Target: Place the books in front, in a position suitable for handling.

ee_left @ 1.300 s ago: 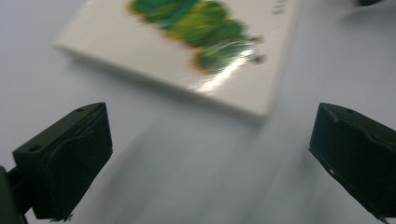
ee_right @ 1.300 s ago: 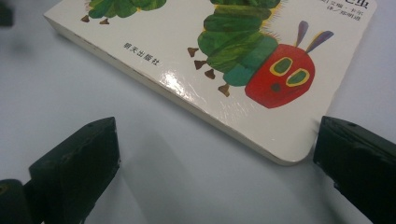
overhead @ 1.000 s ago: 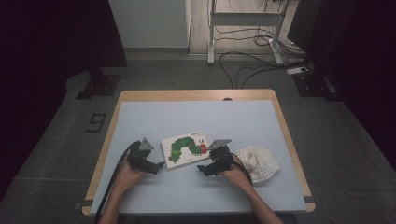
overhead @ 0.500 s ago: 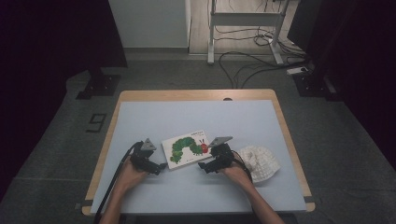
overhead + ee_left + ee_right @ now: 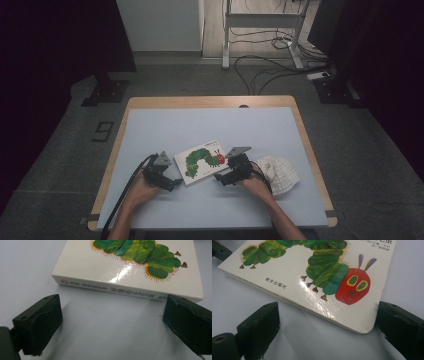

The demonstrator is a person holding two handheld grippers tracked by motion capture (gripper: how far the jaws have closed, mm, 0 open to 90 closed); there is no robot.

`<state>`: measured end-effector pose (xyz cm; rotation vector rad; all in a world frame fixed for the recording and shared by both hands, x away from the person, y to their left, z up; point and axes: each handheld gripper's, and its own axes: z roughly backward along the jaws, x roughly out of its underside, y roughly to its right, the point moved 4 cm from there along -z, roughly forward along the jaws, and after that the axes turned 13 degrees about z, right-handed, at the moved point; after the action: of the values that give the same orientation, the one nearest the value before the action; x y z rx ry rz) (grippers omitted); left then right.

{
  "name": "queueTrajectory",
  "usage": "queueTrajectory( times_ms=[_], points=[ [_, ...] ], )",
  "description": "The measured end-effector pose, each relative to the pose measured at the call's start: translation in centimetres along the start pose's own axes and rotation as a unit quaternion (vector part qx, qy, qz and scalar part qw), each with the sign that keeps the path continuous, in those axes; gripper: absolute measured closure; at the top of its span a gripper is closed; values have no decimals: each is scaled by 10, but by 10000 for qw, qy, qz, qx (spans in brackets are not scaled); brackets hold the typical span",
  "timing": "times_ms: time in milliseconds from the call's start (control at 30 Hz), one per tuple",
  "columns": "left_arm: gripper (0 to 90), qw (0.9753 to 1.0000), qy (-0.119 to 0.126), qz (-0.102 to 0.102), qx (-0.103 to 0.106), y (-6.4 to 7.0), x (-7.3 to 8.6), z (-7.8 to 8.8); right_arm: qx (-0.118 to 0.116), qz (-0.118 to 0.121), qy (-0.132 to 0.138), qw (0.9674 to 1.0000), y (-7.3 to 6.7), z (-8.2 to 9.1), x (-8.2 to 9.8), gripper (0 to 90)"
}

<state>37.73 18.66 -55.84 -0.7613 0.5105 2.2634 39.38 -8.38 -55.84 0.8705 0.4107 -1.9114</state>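
High view: a white picture book (image 5: pixel 204 161) with a green caterpillar on its cover lies flat on the pale blue table (image 5: pixel 210 125), nearer the person's edge than the far one, turned at a slant. The left gripper (image 5: pixel 172 183) sits just off the book's left near corner, held in the person's left hand (image 5: pixel 142 186), and the right gripper (image 5: pixel 220 178) sits just off the book's right near edge, held in the right hand (image 5: pixel 255 183). A white knitted cloth (image 5: pixel 279 172) lies on the table just to the right of the right gripper, apart from the book.

Left gripper view: the book (image 5: pixel 130 267) lies ahead of the left gripper (image 5: pixel 112 322) with its printed spine facing the camera. Both jaws stand wide apart and low over the table, with nothing between them but bare tabletop. The right-hand jaw reaches the spine's end corner; whether it touches cannot be told. The left-hand jaw stays short of the spine.

Right gripper view: the right gripper (image 5: pixel 327 327) is likewise spread wide and grips nothing. The book's (image 5: pixel 294 272) rounded corner beside the caterpillar's red head points into the gap, close against the right-hand jaw, while the left-hand jaw stands clear of the page edge.
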Motion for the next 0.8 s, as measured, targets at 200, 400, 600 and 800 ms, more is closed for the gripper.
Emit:
queueTrajectory(
  times_ms=[200,400,600,800],
  points=[
    [0,9997,-110,-146,137,10,3,0,-14,100,-76,9999,-5,3,2,51],
    [0,9994,-207,-211,169,21,7,2,-42,184,-90,9998,-10,6,5,51],
    [0,9997,-162,-155,134,31,13,6,-70,231,-77,9997,-16,10,8,53],
    [0,9998,-166,-96,92,41,20,10,-114,287,-89,9995,-24,13,10,54]
  ],
)
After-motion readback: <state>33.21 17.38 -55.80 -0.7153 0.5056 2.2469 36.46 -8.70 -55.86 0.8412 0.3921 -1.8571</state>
